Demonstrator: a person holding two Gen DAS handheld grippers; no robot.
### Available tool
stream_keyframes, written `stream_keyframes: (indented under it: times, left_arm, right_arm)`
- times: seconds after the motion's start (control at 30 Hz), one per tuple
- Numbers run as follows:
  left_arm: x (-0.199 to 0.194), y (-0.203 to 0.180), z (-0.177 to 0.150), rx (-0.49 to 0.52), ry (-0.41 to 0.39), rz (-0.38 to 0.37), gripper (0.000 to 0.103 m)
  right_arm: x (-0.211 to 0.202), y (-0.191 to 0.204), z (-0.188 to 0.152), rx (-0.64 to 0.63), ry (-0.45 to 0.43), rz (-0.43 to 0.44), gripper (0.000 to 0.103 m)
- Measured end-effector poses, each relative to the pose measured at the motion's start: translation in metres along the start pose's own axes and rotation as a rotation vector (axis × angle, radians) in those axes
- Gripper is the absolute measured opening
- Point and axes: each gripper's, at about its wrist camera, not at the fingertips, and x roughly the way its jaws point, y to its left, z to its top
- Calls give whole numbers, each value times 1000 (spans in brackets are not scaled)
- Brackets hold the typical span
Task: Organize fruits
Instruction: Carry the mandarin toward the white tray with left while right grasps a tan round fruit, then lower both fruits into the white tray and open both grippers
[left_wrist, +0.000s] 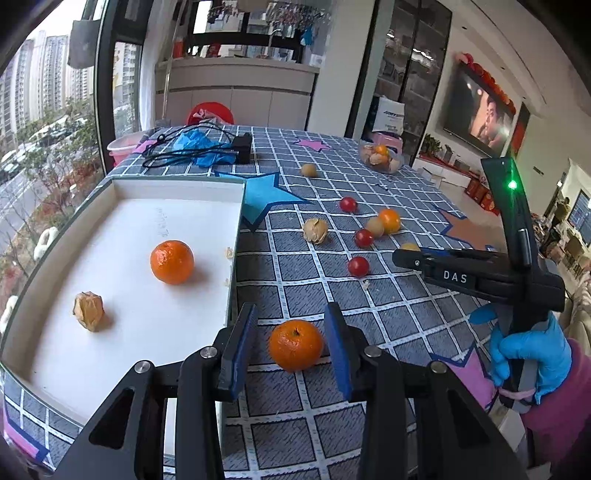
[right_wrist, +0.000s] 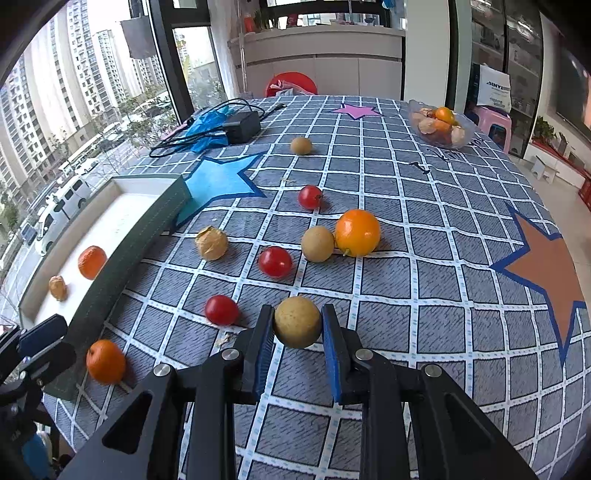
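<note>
Longan (right_wrist: 297, 322) clamped in right claw (right_wrist: 297, 328); left claw (left_wrist: 291, 345) apart, straddling tangerine (left_wrist: 295, 345).

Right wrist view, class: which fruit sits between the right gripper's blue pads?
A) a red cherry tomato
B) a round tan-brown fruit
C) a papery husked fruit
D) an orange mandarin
B: the right gripper has its blue pads pressed on either side of the round tan-brown fruit, while the nearest cherry tomato lies loose on the tablecloth.

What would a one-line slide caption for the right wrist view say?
Right gripper shut on a tan round fruit above the checked tablecloth, other fruits scattered beyond.
</note>
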Motion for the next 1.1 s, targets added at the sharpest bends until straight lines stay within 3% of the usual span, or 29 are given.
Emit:
stream_keyframes:
  times: [0.13, 0.2, 0.5, 0.57, 0.6, 0.67, 0.7, 0.9, 1.1]
  left_arm:
    - [-1, -10, -10, 50, 27, -14, 57]
    - [4, -21, -13, 85, 32, 10, 57]
    - [36, -34, -9, 97, 88, 109, 57]
    - [45, -31, -10, 76, 137, 96, 56]
    - [50, -32, -11, 72, 153, 94, 53]
    - [56, -40, -15, 137, 133, 171, 42]
    - [57, -42, -16, 154, 121, 188, 42]
    - [46, -30, -9, 76, 103, 85, 41]
    - [20, -17, 5, 35, 24, 67, 41]
  right_arm:
    - [0, -7, -6, 18, 1, 18, 27]
    - [0, -9, -9, 25, 3, 26, 27]
    - [-12, -20, -14, 38, -20, 47, 27]
    - [-14, -21, -13, 39, -24, 48, 27]
    - [-14, -21, -13, 40, -26, 49, 27]
    - [-14, -20, -13, 43, -26, 51, 27]
    - [-15, -19, -13, 44, -27, 53, 27]
    - [-21, -10, -9, 27, -38, 56, 27]
    - [-25, 8, 0, -6, -50, 63, 27]
